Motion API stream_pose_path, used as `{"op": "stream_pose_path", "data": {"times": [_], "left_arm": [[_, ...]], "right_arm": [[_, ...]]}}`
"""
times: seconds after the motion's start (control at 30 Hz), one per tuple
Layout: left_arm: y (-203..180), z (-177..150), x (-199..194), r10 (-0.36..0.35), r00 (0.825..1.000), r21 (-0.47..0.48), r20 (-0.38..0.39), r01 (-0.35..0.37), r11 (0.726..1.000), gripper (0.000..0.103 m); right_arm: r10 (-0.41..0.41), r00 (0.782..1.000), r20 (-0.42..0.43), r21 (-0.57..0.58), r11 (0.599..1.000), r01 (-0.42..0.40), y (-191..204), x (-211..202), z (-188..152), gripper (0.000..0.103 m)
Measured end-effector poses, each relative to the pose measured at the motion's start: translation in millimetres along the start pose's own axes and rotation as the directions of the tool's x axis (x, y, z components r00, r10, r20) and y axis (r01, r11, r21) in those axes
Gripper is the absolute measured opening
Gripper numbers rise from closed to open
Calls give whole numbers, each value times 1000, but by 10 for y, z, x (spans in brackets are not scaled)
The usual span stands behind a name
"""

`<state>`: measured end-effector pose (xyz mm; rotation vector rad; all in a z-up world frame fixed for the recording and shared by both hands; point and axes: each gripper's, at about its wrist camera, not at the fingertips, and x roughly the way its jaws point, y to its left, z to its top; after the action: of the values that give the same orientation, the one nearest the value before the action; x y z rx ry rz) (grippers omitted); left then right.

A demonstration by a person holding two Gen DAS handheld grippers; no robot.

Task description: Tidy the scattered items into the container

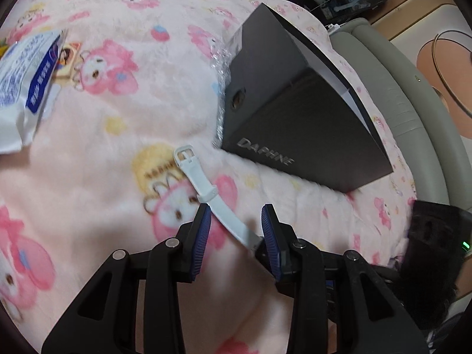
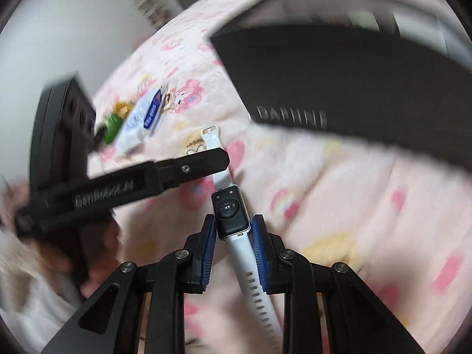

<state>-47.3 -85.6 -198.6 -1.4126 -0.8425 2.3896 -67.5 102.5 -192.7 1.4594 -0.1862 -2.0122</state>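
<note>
Silver "DAPHNE" lettering on the dark box [image 1: 298, 124] beside white watch [image 2: 231, 215]

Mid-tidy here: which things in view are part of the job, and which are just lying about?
Job: smartwatch in the right claw; black box; white packet; keychain charm; small green item, too blurred to name.
Lying about: pink blanket; bubble wrap beside the box; grey padded bed edge.
</note>
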Motion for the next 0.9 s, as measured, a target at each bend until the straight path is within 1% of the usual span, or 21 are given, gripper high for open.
{"op": "stream_pose_path", "data": {"times": [0.03, 0.07, 0.13, 0.3, 0.47, 0.53, 0.63, 0.73, 0.8, 0.9], "left_arm": [[-2, -12, -4, -2, 1000, -7, -1, 2, 1000, 35], [2, 9, 41, -1, 1000, -14, -4, 1, 1000, 35], [17, -10, 101, -7, 1000, -33, -25, 6, 999, 35], [-48, -68, 225, -39, 997, -54, -74, 35, 998, 35], [-130, -96, 373, -69, 992, -69, -107, 62, 996, 35], [-139, -104, 422, -75, 990, -82, -120, 65, 994, 35], [-175, -83, 387, -87, 989, -100, -119, 76, 992, 35], [-257, -46, 302, -131, 986, -115, -102, 119, 986, 35], [-370, -15, 269, -155, 983, -99, -100, 146, 984, 35], [-490, 11, 344, -146, 983, -69, -109, 139, 988, 35]], "right_arm": [[21, 1000, -6, 39, 999, -21, -57, -6, -1, 21], [2, 1000, -5, 41, 999, -2, -72, -2, -22, 21], [-67, 998, 2, 1, 998, 67, -18, 1, -46, 21], [-141, 989, 39, -71, 987, 144, 111, -77, -60, 21], [-219, 974, 61, -98, 970, 224, 18, -188, -48, 22], [-214, 975, 67, -99, 970, 220, -31, -259, -71, 22], [-188, 980, 61, -121, 974, 194, -45, -316, -126, 22], [-184, 981, 54, -171, 967, 191, 35, -284, -172, 22], [-182, 982, 49, -193, 963, 188, 71, -257, -189, 22], [-174, 984, 46, -179, 967, 179, 46, -204, -185, 23]]}}
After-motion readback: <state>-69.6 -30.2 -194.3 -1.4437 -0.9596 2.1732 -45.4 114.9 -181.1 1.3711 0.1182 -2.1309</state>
